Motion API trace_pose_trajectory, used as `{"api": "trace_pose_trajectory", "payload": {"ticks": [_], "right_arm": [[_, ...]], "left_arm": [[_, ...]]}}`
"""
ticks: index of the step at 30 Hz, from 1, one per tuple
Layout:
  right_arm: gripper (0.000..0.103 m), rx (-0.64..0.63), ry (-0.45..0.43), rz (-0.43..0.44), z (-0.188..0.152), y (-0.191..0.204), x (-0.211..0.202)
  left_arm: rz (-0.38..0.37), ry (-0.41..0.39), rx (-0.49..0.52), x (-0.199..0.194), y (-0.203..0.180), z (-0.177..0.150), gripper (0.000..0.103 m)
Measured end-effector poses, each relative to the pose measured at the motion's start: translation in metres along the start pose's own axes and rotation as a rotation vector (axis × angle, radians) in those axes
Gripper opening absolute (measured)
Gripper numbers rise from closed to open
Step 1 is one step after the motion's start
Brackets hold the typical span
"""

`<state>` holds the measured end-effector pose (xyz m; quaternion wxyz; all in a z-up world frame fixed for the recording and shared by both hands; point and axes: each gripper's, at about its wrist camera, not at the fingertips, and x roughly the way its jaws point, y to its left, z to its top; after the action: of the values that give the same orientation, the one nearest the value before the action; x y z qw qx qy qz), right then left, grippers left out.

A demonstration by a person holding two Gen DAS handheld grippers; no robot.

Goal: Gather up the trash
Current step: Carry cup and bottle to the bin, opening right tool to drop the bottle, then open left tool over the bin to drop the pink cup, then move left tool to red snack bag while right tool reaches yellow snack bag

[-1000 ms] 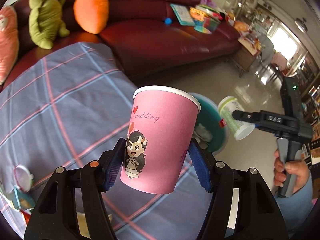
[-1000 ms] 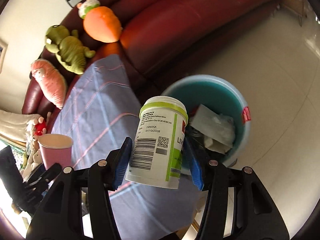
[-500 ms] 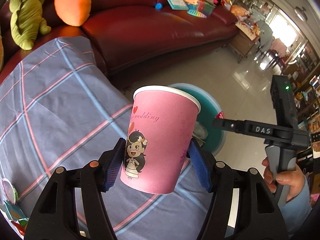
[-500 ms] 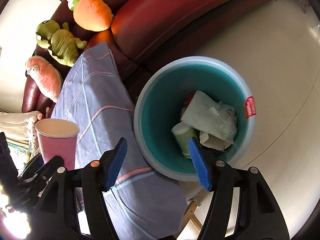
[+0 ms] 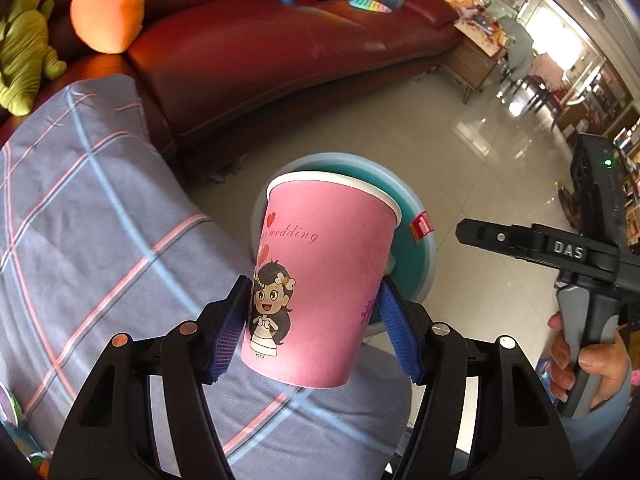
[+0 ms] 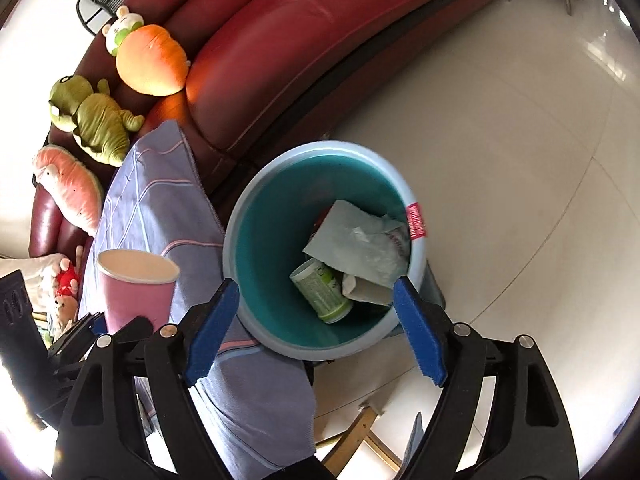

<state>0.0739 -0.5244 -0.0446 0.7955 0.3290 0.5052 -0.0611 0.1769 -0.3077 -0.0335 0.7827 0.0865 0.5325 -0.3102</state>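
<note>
1. Change since 1 s ago: the white plastic jar with green band and label (image 6: 320,292) has left the right gripper (image 6: 316,330) and now lies on its side inside the round teal plastic bin (image 6: 280,184); the left wrist view has swung off the plaid cloth toward the bin.
2. Right gripper: released, blue pads (image 6: 420,336) spread wide, nothing between them, held above the near rim of the bin.
3. Left gripper (image 5: 316,328): clenched on the pink paper cup printed with a cartoon bride (image 5: 320,276); blue pads press both sides of the cup's lower half; cup upright, tilted slightly, white rim uppermost, held in the air in front of the bin.
4. Bin contents: jar at bottom, touching crumpled white paper and plastic wrapping (image 6: 360,240); red sticker (image 6: 416,222) on the rim.
5. Bin location: on the pale tiled floor (image 6: 500,160), just beside the table draped in grey-blue cloth with pink and blue stripes (image 5: 80,220).
6. Background: dark red leather sofa (image 5: 280,48); orange carrot plush (image 6: 150,66); green plush (image 6: 94,120).
</note>
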Motion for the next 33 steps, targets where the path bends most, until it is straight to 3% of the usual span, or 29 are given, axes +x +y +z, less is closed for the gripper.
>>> {"api": "trace_pose_trajectory", "payload": {"ticks": [7, 8, 10, 11, 21, 33], "right_arm": [[0.076, 0.021, -0.013, -0.039, 0.004, -0.013, -0.011], [0.076, 0.024, -0.013, -0.043, 0.005, -0.014, -0.011], [0.076, 0.028, -0.013, -0.049, 0.005, -0.016, -0.013], [0.076, 0.029, -0.014, -0.050, 0.005, -0.016, -0.013], [0.083, 0.023, 0.007, -0.075, -0.001, -0.005, -0.007], [0.084, -0.023, 0.012, -0.095, -0.018, 0.023, -0.010]], "left_arm": [[-0.017, 0.021, 0.010, 0.023, -0.014, 0.010, 0.068], [-0.019, 0.028, 0.007, 0.026, -0.015, 0.011, 0.070], [-0.014, 0.041, -0.001, 0.030, -0.017, 0.014, 0.085], [-0.009, 0.037, -0.005, 0.030, -0.017, 0.014, 0.086], [0.003, 0.041, -0.043, 0.019, 0.000, 0.000, 0.091], [0.012, 0.020, -0.090, -0.005, 0.022, -0.025, 0.093]]}}
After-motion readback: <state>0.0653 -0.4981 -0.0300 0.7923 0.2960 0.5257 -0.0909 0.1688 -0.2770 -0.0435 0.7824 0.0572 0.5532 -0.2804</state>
